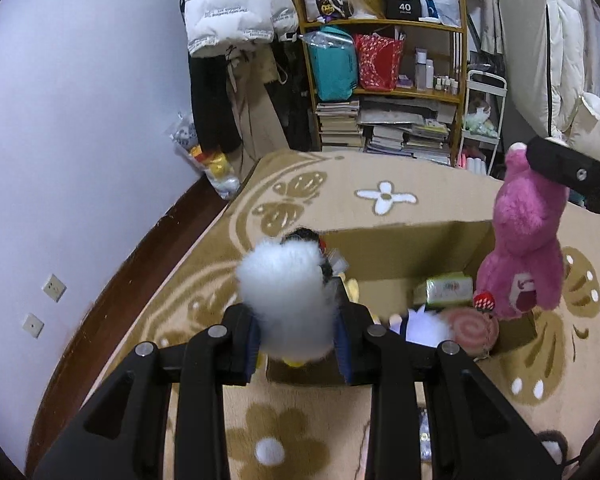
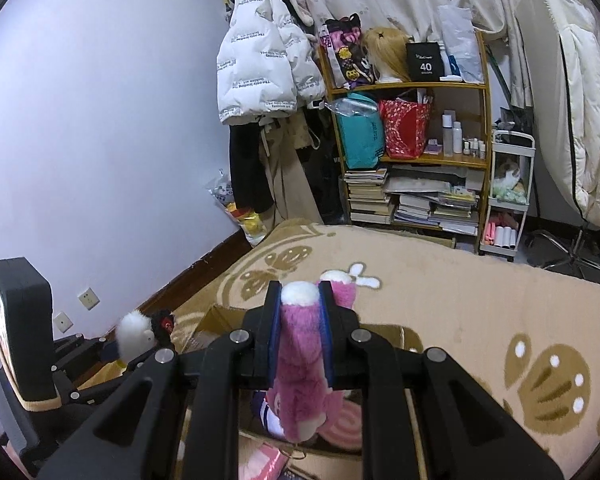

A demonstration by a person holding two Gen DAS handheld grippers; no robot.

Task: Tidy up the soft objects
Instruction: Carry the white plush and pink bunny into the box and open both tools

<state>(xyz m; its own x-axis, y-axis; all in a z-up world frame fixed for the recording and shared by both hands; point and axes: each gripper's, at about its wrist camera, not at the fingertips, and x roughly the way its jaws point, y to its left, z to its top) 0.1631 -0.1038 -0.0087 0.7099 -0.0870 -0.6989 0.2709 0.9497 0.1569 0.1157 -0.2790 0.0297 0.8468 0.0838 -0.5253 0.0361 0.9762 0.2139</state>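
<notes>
My left gripper [image 1: 296,336] is shut on a fluffy white plush [image 1: 284,280] with a black part, held above the near left edge of an open cardboard box [image 1: 400,252]. My right gripper [image 2: 299,332] is shut on a pink plush bear [image 2: 300,364]; the bear hangs over the box's right side in the left wrist view [image 1: 528,240]. Inside the box lie a pink swirl roll plush [image 1: 472,328], a green pack [image 1: 448,288] and a white-and-blue soft item [image 1: 420,324]. The white plush also shows in the right wrist view [image 2: 134,332].
The box sits on a beige patterned blanket [image 1: 380,196] covering a bed. A wooden shelf [image 1: 388,88] with books and bags stands behind, next to hanging coats [image 1: 236,12]. A white trolley [image 2: 508,192] is to the right. A bag of toys [image 1: 212,164] lies by the wall.
</notes>
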